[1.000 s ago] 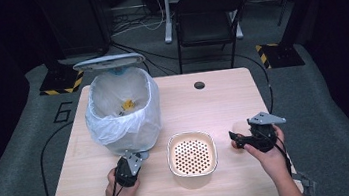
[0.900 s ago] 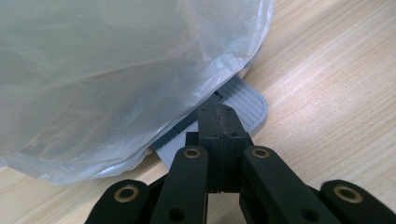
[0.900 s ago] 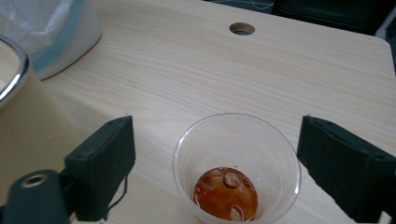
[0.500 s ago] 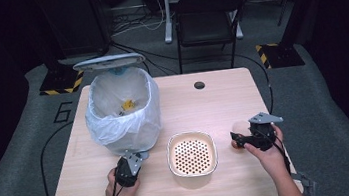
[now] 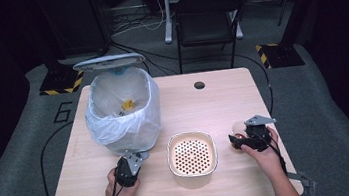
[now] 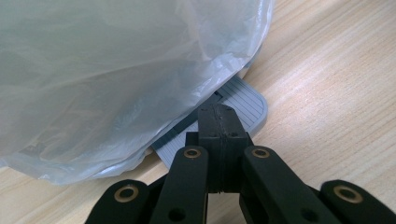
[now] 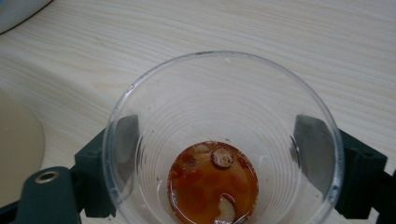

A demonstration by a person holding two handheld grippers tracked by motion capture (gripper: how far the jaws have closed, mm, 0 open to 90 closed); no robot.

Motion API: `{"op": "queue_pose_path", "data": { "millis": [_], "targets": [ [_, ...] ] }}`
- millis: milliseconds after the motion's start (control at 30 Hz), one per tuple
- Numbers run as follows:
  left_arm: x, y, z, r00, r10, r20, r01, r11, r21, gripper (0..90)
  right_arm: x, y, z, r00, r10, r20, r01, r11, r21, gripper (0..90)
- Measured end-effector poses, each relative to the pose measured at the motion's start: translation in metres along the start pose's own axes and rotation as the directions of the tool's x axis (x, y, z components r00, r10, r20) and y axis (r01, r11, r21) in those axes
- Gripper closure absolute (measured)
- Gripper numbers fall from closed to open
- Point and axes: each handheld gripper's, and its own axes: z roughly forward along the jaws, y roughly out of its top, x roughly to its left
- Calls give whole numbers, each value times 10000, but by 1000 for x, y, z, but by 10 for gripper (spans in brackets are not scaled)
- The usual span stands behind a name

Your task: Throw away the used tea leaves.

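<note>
Room: a dark room with a black chair [image 5: 208,16] behind a light wooden table [image 5: 223,97], and cables on the grey floor.
Bin: a white bin [image 5: 122,109] with a clear plastic bag [image 6: 116,70] in it stands on the table, lid up, with small yellow bits inside. It is just in front of the left fingers.
Pedal: the bin's grey ribbed foot pedal [image 6: 243,100] sticks out from under the bag. It lies right under the tips of the left fingers.
Left gripper: the left gripper [image 6: 218,122] has its two black fingers pressed tight together with nothing between them. The tips sit on the pedal or just over it; I cannot tell which. In the high view the left gripper [image 5: 126,168] is in a hand by the foot of the bin.
Cup: a clear plastic cup [image 7: 224,144] sits between the right fingers, one finger on each side of it. A little orange-brown liquid with red and pale bits lies at its bottom.
Right gripper: the right gripper [image 5: 238,140] grasps the cup by its sides. Its jaws have just been closing a little around the cup.
Strainer bowl: a cream bowl with a holed insert [image 5: 192,157] stands between the two grippers, just beside the cup on the side toward the bin.
</note>
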Motion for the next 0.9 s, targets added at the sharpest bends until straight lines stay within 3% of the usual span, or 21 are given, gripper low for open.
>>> {"op": "queue_pose_path", "data": {
  "millis": [200, 433, 667, 900],
  "targets": [
    [0, 0, 0, 10000, -2, -1, 2, 10000, 2, 900, -2, 0, 0, 9999, -67, -132, 65, 9999, -116, 281],
    [0, 0, 0, 10000, 15, -6, -15, 10000, 7, 900, -1, 4, 0, 9987, -371, -356, 367, 9993, -117, 305],
    [0, 0, 0, 10000, 10, 2, -10, 10000, 5, 900, 1, 24, -3, 9958, -633, -668, 608, 9974, -397, 309],
    [0, 0, 0, 10000, 11, 3, -11, 10000, 4, 900, 10, 47, -3, 9792, -1425, -1447, 1341, 9888, -659, 316]
  ]
}}
